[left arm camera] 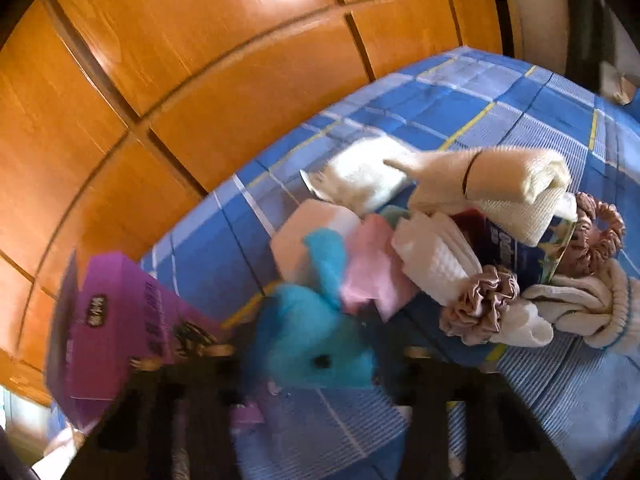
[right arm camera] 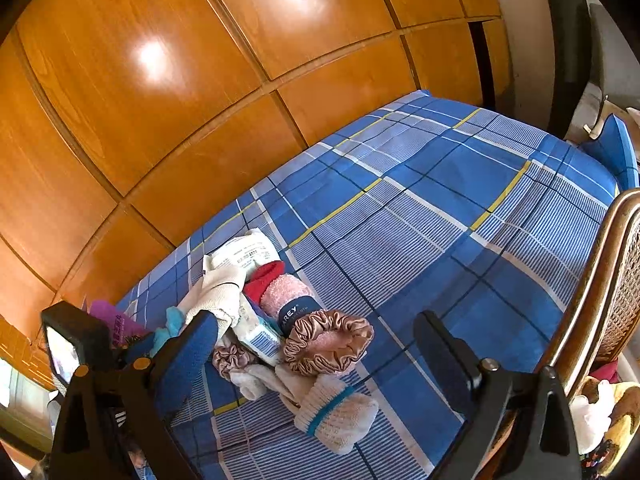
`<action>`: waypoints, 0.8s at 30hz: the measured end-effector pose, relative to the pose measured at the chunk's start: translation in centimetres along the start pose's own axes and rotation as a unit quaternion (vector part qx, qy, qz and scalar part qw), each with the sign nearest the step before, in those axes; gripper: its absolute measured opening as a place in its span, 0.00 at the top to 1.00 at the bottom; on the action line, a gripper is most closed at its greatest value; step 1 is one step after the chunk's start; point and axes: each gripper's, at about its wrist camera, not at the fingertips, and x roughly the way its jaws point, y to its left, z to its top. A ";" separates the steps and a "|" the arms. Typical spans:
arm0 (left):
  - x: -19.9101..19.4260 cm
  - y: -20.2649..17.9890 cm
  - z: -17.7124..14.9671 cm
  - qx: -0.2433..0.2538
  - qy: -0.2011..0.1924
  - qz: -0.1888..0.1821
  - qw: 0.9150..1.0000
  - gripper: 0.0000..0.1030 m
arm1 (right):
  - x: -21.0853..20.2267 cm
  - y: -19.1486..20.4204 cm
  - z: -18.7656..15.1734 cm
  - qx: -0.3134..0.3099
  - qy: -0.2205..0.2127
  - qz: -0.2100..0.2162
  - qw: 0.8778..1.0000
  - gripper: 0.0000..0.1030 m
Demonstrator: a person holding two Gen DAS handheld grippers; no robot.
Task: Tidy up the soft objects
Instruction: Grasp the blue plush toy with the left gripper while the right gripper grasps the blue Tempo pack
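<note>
Left gripper (left arm camera: 316, 356) clenches one fluffy turquoise cloth (left arm camera: 308, 332); right gripper (right arm camera: 316, 344) released above two pink satin scrunchies (right arm camera: 328, 340)

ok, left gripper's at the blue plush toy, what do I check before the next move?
1. Turquoise plush toy between the left gripper fingers: ok.
2. Grip firm on toy: cannot tell, view blurred.
3. Purple box beside toy, opening reachable: cannot tell.
4. Right gripper open, empty: ok.
5. Pile of soft things lying on the bedsheet: ok.
</note>
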 end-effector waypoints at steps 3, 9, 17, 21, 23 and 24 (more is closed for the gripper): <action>-1.4 1.1 -0.7 -0.020 -0.018 -0.023 0.999 0.84 | 0.6 -0.4 0.1 0.007 0.020 0.013 1.000 0.24; -4.1 2.1 -3.8 -0.069 -0.021 -0.122 0.990 0.96 | 0.6 0.2 -0.2 -0.006 0.026 0.014 1.000 0.27; -6.2 1.6 -5.7 -0.074 -0.034 -0.135 0.988 0.82 | 0.4 0.0 -0.3 -0.006 0.024 0.010 1.000 0.27; -5.5 2.3 -3.9 -0.073 -0.049 -0.091 0.992 0.31 | 0.3 -0.1 -0.3 -0.004 0.025 0.016 1.000 0.27; -4.4 1.8 -2.6 -0.055 -0.039 -0.077 0.995 0.30 | 0.4 -0.3 -0.2 -0.002 0.028 0.020 0.999 0.27; -3.7 1.7 -2.1 -0.049 -0.032 -0.075 0.995 0.30 | 0.5 -0.3 -0.2 0.000 0.030 0.022 0.999 0.27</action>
